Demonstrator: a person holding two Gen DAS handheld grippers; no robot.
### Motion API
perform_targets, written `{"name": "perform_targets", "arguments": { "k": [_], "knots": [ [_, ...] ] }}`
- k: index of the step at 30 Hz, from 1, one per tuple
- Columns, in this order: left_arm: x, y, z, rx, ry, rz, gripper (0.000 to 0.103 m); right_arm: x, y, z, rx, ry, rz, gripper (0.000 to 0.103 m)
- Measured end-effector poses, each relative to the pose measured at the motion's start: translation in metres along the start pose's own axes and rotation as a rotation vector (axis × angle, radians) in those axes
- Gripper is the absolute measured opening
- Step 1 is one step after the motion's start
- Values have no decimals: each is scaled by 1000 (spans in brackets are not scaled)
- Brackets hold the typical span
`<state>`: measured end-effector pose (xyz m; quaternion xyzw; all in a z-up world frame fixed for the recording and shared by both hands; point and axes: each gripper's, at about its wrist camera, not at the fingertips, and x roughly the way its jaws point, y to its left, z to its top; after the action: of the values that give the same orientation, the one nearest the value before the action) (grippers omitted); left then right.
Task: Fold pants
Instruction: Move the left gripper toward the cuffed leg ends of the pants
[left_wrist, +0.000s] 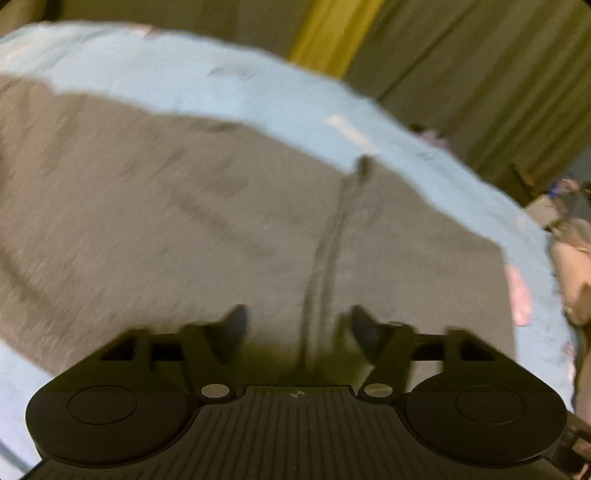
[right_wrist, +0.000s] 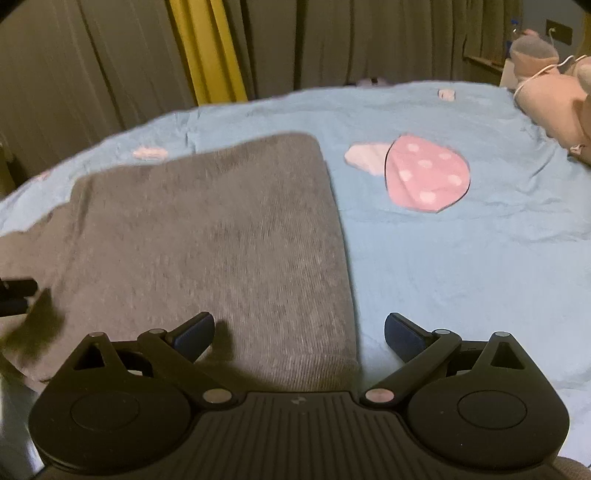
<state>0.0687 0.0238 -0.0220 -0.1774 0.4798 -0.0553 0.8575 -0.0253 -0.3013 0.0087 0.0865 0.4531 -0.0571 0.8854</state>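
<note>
Grey knit pants (left_wrist: 184, 221) lie flat on a light blue bed sheet (left_wrist: 221, 92). In the left wrist view a dark seam or drawstring line (left_wrist: 328, 240) runs up the cloth; this view is blurred. My left gripper (left_wrist: 299, 325) is open just above the pants, its fingers either side of that line. In the right wrist view the pants (right_wrist: 207, 229) show a folded right edge. My right gripper (right_wrist: 299, 332) is open wide and empty, straddling that edge, the left finger over cloth and the right over the sheet (right_wrist: 461, 266).
A pink spotted mushroom print (right_wrist: 424, 173) marks the sheet right of the pants. Plush toys (right_wrist: 554, 107) sit at the far right corner of the bed. Grey and yellow curtains (right_wrist: 207, 51) hang behind. Part of the other gripper (right_wrist: 14, 291) shows at the left edge.
</note>
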Motion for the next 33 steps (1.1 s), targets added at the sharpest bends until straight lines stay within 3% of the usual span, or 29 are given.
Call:
{"name": "perform_targets", "arguments": {
  "k": [2, 4, 6, 8, 11, 13, 19, 25, 33],
  "knots": [
    [8, 6, 1, -26, 17, 28, 65, 4, 0, 1, 10, 14, 6, 99],
    [-4, 14, 6, -80, -34, 22, 61, 6, -3, 2, 29, 22, 19, 99],
    [-25, 28, 11, -150, -135, -14, 67, 7, -7, 2, 57, 30, 32, 99],
    [-54, 55, 15, -280, -254, -112, 98, 7, -8, 2, 73, 35, 37, 99],
    [-90, 99, 18, -434, -399, -114, 102, 8, -7, 2, 73, 33, 37, 99],
    [-107, 135, 17, -489, -440, -101, 102, 9, -7, 2, 78, 33, 42, 99],
    [-121, 238, -4, -737, -464, -7, 101, 11, -8, 3, 84, 31, 46, 99],
    [-106, 271, -4, -774, -438, -121, 100, 13, -5, 4, 78, 26, 36, 99],
    [-78, 297, 17, -824, -415, -192, 91, 13, -4, 6, 78, 19, 30, 99]
  ]
}}
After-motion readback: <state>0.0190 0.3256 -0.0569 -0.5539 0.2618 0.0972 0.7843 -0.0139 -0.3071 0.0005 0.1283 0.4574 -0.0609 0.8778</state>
